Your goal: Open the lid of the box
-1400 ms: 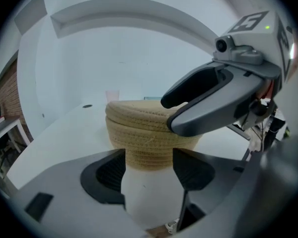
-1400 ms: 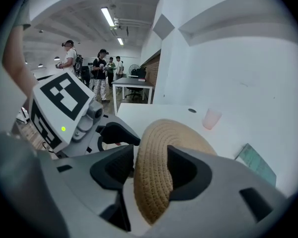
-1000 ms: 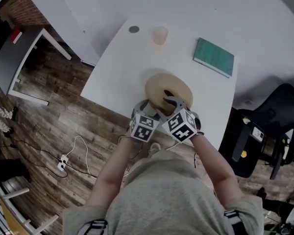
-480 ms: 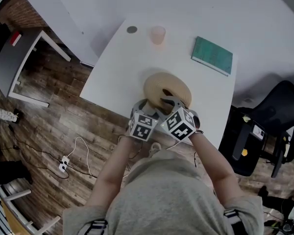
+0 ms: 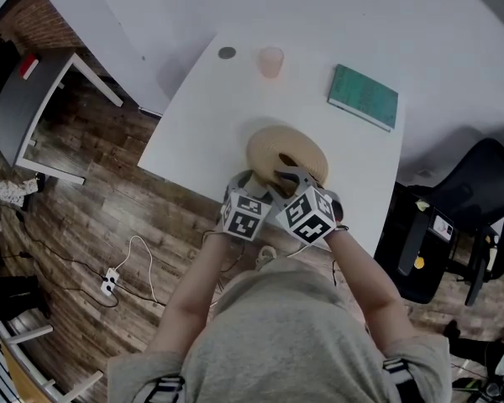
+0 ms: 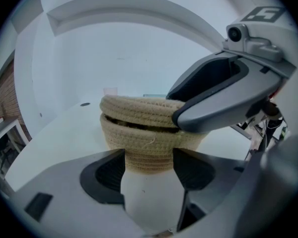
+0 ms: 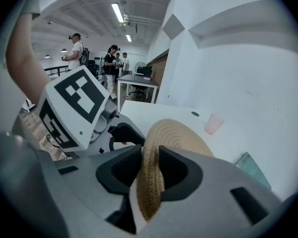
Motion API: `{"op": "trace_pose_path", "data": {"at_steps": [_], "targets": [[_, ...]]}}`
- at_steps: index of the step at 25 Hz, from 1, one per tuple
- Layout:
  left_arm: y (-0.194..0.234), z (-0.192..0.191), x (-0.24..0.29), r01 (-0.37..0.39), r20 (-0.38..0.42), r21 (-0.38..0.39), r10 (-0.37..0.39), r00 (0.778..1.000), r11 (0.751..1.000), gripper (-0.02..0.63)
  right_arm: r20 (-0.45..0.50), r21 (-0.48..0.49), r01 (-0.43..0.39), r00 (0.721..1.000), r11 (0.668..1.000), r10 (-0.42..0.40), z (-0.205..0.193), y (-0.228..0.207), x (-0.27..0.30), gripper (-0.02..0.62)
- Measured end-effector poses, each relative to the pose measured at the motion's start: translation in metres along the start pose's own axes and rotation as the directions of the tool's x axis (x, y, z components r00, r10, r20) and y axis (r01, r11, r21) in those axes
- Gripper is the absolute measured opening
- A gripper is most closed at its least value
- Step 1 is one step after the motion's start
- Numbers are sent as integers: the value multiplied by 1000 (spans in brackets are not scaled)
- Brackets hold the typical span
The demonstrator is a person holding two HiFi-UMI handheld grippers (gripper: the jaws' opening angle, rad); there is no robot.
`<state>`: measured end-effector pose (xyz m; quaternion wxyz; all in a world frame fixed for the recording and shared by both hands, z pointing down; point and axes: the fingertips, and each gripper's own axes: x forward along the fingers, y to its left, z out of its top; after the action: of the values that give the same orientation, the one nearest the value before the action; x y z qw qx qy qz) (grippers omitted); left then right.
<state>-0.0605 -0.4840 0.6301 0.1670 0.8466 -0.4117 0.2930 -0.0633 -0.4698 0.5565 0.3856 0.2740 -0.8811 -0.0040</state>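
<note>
A round woven rope box [image 5: 286, 151] with a matching lid [image 6: 134, 110] sits near the front edge of the white table [image 5: 202, 116]. My left gripper [image 6: 148, 170] is at its near side, pads pressed on either side of the box's lower body [image 6: 144, 150]. My right gripper [image 7: 150, 170] comes in beside it, higher up. Its jaws are closing, and the lid's rim [image 7: 181, 135] stands between the pads and fills the gap. A thin dark slit shows between lid and body in the left gripper view. In the head view both grippers [image 5: 273, 183] crowd the box's near edge.
At the table's back stand a pink cup [image 5: 271, 60] and a small dark disc [image 5: 227, 53]; a green book [image 5: 363, 96] lies at the back right. A black office chair [image 5: 479, 191] is right of the table. Wood floor with cables lies to the left.
</note>
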Motion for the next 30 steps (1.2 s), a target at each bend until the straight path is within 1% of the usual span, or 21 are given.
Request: {"op": "trace_pose_path", "data": {"at_steps": [8,14,17,24,30], "targets": [[0,0,-1,-3,-2,4,3,1000,1000,276,50,2,31,998,1000,-32,11,-5,-13,92],[0,0,-3,-8,-5,-1,8,1000,1000,276,95,36,53,994,998,-57,20,-15,-24,84],[0,-1,-4,-11,-5,-1,11,1000,1000,276,123,72,67,990,995,-76,23,-22,-31,81],[0,-1,-4,-20,-5,-6,20,1000,1000,275,191,193,81,974,978,-118,27,-41,-47,78],[-2,0,-9,-29,5,2,29,1000,1000,275,201,255,105,967,961,-159,18,-52,-58,77]]}}
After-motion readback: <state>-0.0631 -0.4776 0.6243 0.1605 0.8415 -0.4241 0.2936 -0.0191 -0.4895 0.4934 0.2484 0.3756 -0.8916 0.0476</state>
